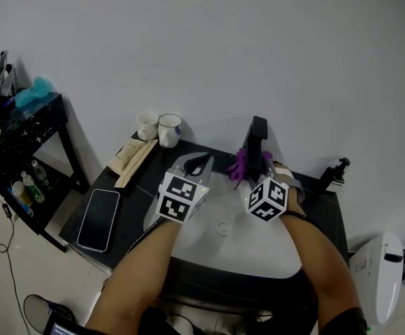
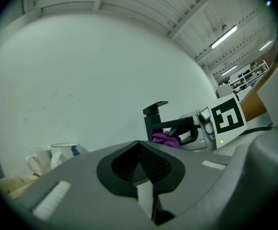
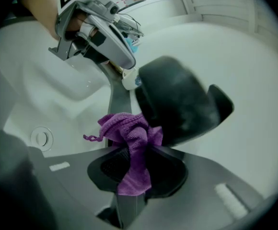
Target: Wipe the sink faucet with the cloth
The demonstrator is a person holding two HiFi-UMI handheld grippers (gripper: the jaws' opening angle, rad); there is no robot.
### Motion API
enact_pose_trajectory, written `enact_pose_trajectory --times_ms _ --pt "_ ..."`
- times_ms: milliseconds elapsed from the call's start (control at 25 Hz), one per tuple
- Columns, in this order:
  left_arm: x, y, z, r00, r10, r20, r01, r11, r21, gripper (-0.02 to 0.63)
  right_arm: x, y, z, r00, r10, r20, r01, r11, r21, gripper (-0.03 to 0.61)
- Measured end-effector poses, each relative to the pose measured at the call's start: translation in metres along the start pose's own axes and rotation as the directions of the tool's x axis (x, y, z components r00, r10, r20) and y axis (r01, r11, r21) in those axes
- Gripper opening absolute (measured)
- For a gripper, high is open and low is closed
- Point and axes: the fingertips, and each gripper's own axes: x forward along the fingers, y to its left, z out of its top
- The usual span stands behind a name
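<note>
White wall backs a dark counter (image 1: 138,195) carrying a white sink (image 1: 248,246). At the sink's rear the black faucet (image 1: 257,135) stands upright, its spout reaching forward over the basin toward the person. The right gripper (image 3: 134,153) has its jaws clamped on a bunched purple cloth (image 3: 129,137), held against the faucet's front. The left gripper (image 2: 140,169) hovers over the basin's left side, jaws together on nothing. Only a narrow fold looks pinched, so dragging could pull the cloth free, and the jaw tips might nudge the lever and start water.
</note>
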Motion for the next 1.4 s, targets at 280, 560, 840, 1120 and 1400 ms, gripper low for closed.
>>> enact_pose_trajectory --times_ms 280,560,840,1120,1400 --pt "0.0 0.001 0.0 1.0 0.004 0.004 -0.004 1.0 -0.005 0.017 0.007 0.025 -0.007 0.995 0.086 -0.04 -0.086 0.996 -0.004 0.091" --pt "-0.001 0.002 -0.004 1.0 0.01 -0.015 -0.01 1.0 -0.009 0.017 -0.033 0.002 -0.018 1.0 0.019 -0.018 -0.02 0.996 -0.081 0.096" --pt "-0.001 -0.001 -0.007 0.999 0.005 -0.032 -0.005 1.0 0.0 0.017 -0.063 -0.11 -0.045 0.983 -0.172 -0.059 0.17 0.985 -0.029 0.097" --pt "0.0 -0.003 -0.006 1.0 -0.002 -0.03 0.002 1.0 -0.004 0.017 -0.058 -0.157 -0.019 0.969 -0.245 -0.034 0.245 0.969 -0.021 0.097" --pt "0.001 -0.001 -0.004 1.0 -0.002 -0.015 0.001 1.0 -0.019 0.017 -0.024 -0.11 -0.01 0.988 -0.147 -0.044 0.142 0.985 -0.097 0.095"
